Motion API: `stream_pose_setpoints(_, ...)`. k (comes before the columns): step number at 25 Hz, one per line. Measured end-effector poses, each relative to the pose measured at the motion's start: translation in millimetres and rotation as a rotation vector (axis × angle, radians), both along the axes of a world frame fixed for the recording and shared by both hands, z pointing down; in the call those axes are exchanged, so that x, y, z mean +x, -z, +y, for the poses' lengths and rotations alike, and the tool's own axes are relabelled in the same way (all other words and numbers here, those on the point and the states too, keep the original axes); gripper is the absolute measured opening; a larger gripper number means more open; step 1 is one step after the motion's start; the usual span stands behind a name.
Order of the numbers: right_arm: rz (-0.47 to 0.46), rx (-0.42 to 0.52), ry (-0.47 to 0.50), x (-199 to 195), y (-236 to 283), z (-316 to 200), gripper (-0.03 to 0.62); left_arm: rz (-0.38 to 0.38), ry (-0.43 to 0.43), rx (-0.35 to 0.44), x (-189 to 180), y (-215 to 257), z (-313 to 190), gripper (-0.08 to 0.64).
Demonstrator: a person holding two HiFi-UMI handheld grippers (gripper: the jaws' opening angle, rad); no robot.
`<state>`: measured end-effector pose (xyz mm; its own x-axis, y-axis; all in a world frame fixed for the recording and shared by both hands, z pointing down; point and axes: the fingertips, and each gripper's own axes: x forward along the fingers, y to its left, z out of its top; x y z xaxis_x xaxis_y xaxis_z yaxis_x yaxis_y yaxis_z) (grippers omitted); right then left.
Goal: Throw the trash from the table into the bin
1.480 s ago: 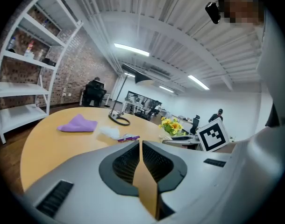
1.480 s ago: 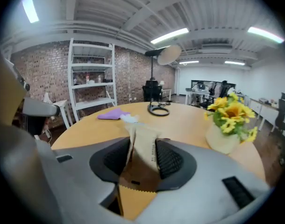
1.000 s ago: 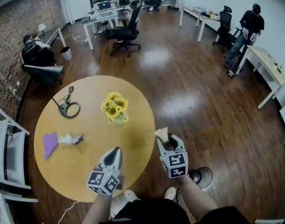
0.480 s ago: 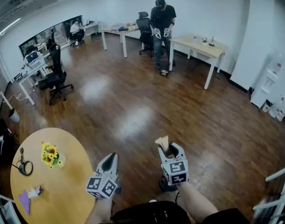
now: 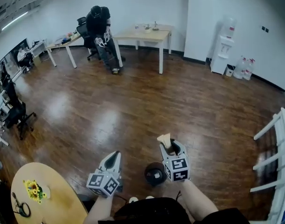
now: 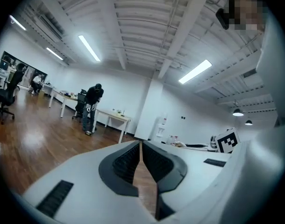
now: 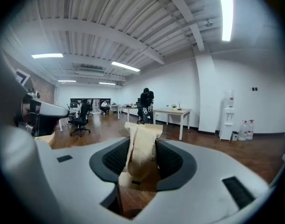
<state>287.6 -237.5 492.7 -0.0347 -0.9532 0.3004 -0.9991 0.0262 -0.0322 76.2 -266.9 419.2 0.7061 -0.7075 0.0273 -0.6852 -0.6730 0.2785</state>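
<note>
Gripping a tan paper wrapper [image 7: 141,148] in the right gripper [image 5: 170,146], long axis along the jaws, tip poking past them; left gripper [image 5: 113,158] pinched nearly shut on nothing; dark round bin [image 5: 155,174], probably, at lower centre of the head view, just below-left of the wrapper, between both grippers, nearer the right; table [image 5: 58,195] at lower left; no readable writing, only square markers.

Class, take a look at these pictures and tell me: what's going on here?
A person in a wood-floored office holds a tool in each hand. The right tool is shut on a tan paper wrapper; the left tool is shut and empty. The round table with sunflowers sits at the head view's lower left. A dark round container, probably the bin, stands on the floor by the person's feet.
</note>
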Motion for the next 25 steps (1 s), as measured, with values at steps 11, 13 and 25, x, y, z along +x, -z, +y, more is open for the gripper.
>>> stream_pose_setpoints(11,-0.011,-0.162,-0.043,16,-52,26,0.172,-0.069,-0.099,-0.140,34,-57,6,0.014)
stream_pose_setpoints(13,0.003,-0.201,-0.032,11,-68,26,0.172,-0.071,-0.090,-0.176,27,-71,7,0.014)
stream_pose_setpoints(25,0.035,-0.499,0.018,2,-225,45,0.172,-0.194,-0.116,-0.339,30,-192,8,0.014)
